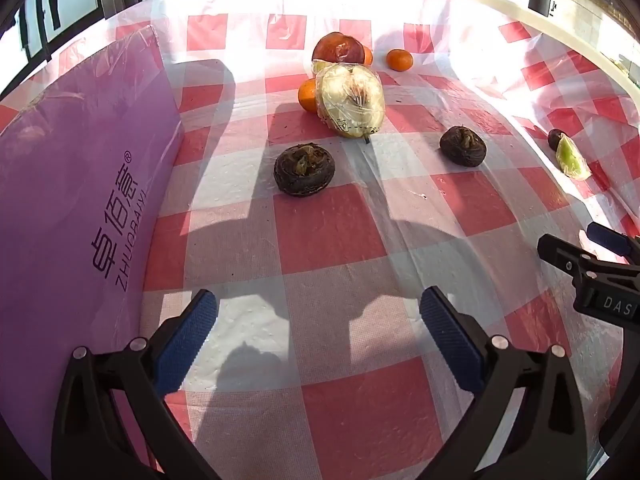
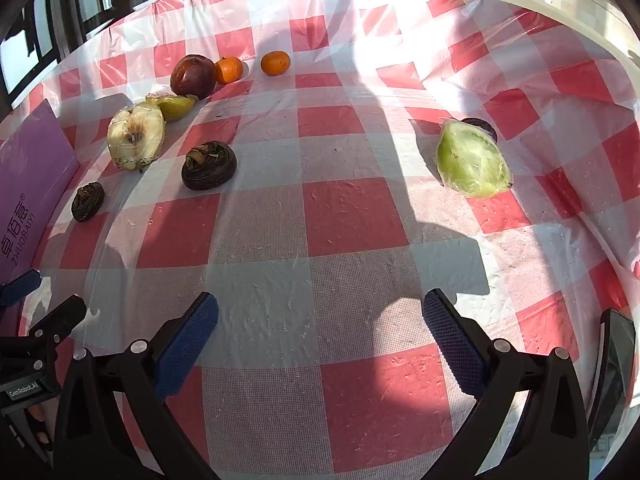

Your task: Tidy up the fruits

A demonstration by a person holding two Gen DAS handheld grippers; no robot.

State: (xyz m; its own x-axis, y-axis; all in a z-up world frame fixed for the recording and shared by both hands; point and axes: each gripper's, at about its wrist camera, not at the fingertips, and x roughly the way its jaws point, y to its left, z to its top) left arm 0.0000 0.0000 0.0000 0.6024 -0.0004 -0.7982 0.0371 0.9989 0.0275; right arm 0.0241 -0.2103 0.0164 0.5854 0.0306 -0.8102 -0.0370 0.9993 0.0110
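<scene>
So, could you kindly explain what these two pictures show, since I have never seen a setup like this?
There is no robot here: a person holds a two-finger gripper in each hand, and each carries a fisheye camera looking along its fingers.

One picture comes from the left gripper, the other from the right gripper. Both are open and hold nothing.

On the red-checked tablecloth lie a wrapped cut pear half, a dark red apple, small oranges, dark round water chestnuts and a wrapped green fruit piece. A purple box stands at the left.
</scene>
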